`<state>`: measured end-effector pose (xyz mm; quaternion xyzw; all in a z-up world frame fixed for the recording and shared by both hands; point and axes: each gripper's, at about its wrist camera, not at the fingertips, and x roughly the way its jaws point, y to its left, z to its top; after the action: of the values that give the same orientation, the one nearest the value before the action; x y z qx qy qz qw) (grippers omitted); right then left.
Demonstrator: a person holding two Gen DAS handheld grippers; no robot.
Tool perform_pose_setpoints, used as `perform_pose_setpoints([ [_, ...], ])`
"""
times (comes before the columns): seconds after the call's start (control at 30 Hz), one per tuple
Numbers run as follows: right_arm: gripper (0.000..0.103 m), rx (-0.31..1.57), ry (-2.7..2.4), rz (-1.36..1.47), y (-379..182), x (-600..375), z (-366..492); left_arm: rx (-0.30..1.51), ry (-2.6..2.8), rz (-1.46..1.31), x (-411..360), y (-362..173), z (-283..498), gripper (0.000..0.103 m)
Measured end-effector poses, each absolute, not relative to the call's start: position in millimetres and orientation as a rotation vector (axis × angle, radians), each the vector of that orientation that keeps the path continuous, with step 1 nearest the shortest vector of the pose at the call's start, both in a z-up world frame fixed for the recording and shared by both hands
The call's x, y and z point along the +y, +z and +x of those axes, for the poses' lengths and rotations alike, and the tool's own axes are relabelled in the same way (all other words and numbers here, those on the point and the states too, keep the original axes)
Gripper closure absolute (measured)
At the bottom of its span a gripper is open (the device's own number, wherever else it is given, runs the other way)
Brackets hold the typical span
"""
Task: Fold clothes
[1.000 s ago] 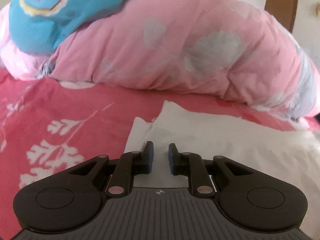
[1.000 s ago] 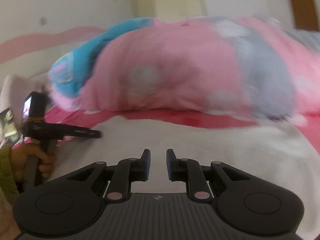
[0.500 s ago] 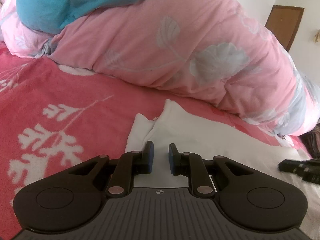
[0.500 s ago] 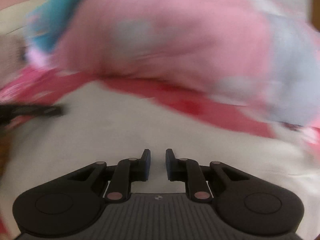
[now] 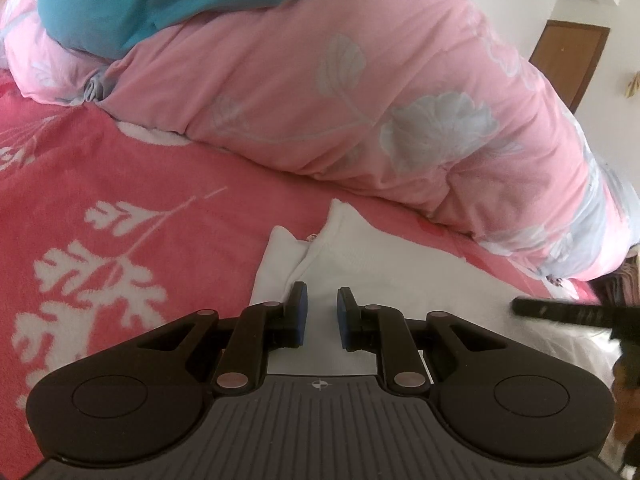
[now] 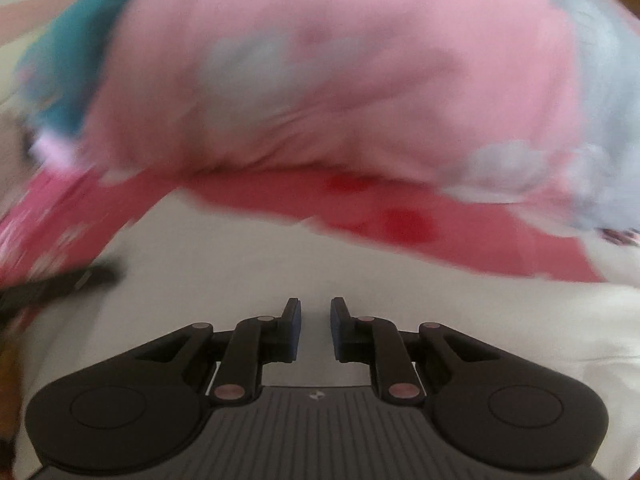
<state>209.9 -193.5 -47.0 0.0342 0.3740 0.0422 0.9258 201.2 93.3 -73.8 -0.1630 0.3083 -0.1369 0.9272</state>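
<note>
1. The left gripper is held low and roughly level over the white garment. Its blue-padded fingers stand apart with a narrow gap, and nothing lies between them.
2. The white garment lies flat on the red floral bedspread. Its folded corners point toward the pink quilt heaped behind it.
3. A blue blanket rests on top of the quilt at the upper left of the left wrist view.
4. The right gripper also sits low over the garment, its jaws parted by a small gap and holding no cloth. Its view is smeared with motion blur.
5. In the left wrist view the right gripper's dark tip reaches in from the right edge above the garment. In the right wrist view the left gripper's tip shows at the left edge.
6. A brown door stands in the far wall.
</note>
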Motion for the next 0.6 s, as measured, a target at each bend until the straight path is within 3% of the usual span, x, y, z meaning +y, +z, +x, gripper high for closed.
perform_pose_setpoints([
  [0.3, 0.085, 0.835, 0.159, 0.159, -45.1, -217.3, 172.6, 0.631, -0.284, -0.335, 94.0, -74.2, 200.3, 0.086],
  [0.47, 0.084, 0.790, -0.077, 0.243, -42.4, -270.8, 172.4, 0.631, -0.285, -0.339, 94.1, -74.1, 200.7, 0.086],
  [0.6, 0.084, 0.784, 0.029, 0.231, -31.9, -263.1, 150.8, 0.631, -0.282, -0.330, 92.2, -73.9, 200.8, 0.086],
])
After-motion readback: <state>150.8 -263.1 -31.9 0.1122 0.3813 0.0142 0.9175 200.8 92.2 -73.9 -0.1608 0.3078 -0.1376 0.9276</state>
